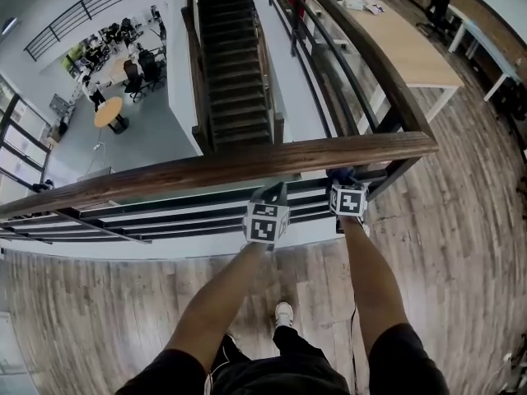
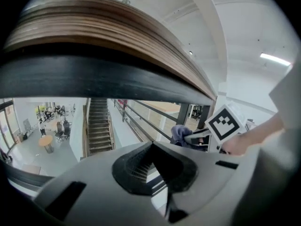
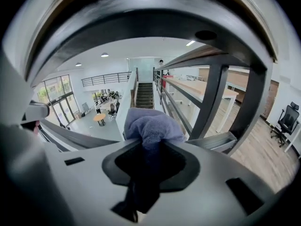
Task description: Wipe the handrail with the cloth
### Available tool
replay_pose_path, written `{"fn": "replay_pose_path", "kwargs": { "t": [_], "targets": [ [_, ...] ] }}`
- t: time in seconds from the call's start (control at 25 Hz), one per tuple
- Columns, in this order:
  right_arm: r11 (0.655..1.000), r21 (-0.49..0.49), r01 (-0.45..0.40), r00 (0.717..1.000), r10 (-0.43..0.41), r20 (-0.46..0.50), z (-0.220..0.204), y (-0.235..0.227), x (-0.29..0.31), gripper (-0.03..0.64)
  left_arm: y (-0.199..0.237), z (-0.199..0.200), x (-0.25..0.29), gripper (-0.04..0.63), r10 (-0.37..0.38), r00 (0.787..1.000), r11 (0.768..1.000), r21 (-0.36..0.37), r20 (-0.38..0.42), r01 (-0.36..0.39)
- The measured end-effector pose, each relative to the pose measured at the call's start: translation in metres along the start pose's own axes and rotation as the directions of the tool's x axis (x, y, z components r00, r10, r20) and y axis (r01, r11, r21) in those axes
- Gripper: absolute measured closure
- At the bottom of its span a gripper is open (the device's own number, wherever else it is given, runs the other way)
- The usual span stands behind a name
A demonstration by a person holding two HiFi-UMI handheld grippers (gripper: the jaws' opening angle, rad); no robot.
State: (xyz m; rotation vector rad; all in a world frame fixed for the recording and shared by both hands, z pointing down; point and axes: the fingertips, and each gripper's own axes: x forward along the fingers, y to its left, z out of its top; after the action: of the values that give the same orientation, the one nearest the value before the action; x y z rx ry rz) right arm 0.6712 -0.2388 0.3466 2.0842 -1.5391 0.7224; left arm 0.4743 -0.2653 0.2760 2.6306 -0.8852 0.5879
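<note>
The wooden handrail (image 1: 247,164) runs across the head view from lower left to a corner at the right, just beyond both grippers. My right gripper (image 1: 348,194) is shut on a bunched blue-grey cloth (image 1: 340,174), held just below the rail near that corner. In the right gripper view the cloth (image 3: 150,126) bulges out of the jaws beneath the handrail's dark underside (image 3: 155,18). My left gripper (image 1: 268,214) is beside it to the left, under the handrail (image 2: 117,36), shut with nothing in it (image 2: 155,166). The left gripper view also shows the cloth (image 2: 180,134).
Black horizontal railing bars (image 1: 165,212) hang under the rail. Beyond them is an open drop to a lower floor (image 1: 140,130), with a staircase (image 1: 230,64) going down. A long wooden table (image 1: 403,44) stands behind the side railing. The person's shoe (image 1: 283,313) rests on wood flooring.
</note>
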Motion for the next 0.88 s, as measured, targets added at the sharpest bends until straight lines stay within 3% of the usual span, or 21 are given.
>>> {"fn": "replay_pose_path", "kwargs": {
  "t": [0.4, 0.52, 0.6, 0.88],
  "targets": [
    [0.997, 0.026, 0.069, 0.998, -0.069, 0.001, -0.011, -0.087, 0.007, 0.526, -0.048, -0.017, 0.043, 0.598, -0.053, 0.998, 0.998, 0.013, -0.038, 0.054],
    [0.995, 0.039, 0.097, 0.995, -0.097, 0.007, -0.01, -0.113, 0.005, 0.525, -0.052, -0.021, 0.042, 0.598, -0.073, 0.996, 0.996, 0.046, -0.043, 0.075],
    [0.993, 0.043, 0.108, 0.994, -0.109, 0.024, -0.008, -0.129, 0.007, 0.525, -0.046, -0.023, 0.04, 0.598, -0.072, 0.997, 0.996, 0.055, -0.036, 0.073],
    [0.983, 0.125, 0.134, 0.989, -0.141, 0.047, -0.008, -0.139, 0.005, 0.526, 0.005, -0.037, 0.012, 0.598, -0.019, 1.0, 1.0, -0.021, -0.003, 0.019]
  ]
}}
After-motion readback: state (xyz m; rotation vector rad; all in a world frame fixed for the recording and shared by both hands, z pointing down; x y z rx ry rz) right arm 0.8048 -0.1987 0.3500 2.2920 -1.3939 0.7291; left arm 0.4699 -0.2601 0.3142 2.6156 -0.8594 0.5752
